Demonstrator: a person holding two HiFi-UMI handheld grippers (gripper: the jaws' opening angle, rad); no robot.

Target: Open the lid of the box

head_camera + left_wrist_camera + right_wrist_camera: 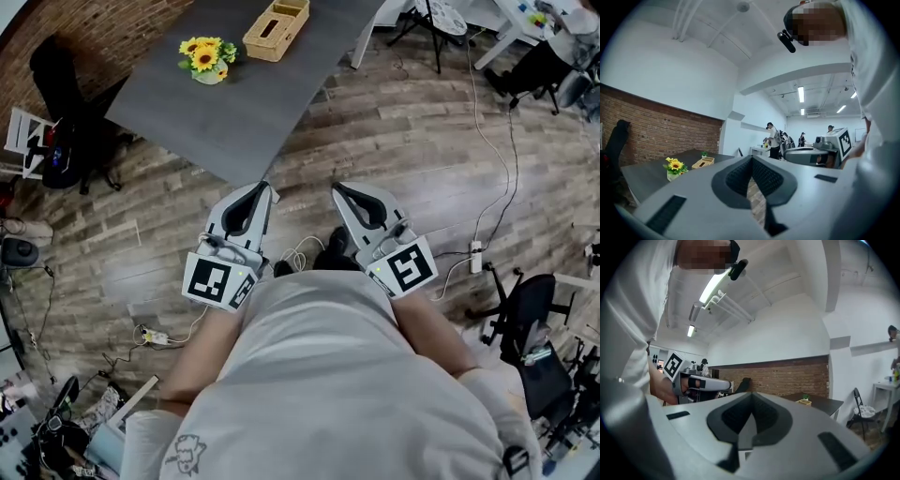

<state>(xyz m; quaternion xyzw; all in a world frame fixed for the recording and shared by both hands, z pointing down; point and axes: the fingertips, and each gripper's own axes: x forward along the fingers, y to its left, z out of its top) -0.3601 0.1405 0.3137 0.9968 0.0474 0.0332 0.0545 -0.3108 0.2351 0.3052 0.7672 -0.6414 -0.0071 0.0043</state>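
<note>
Box tiny and indistinct in both gripper views
</note>
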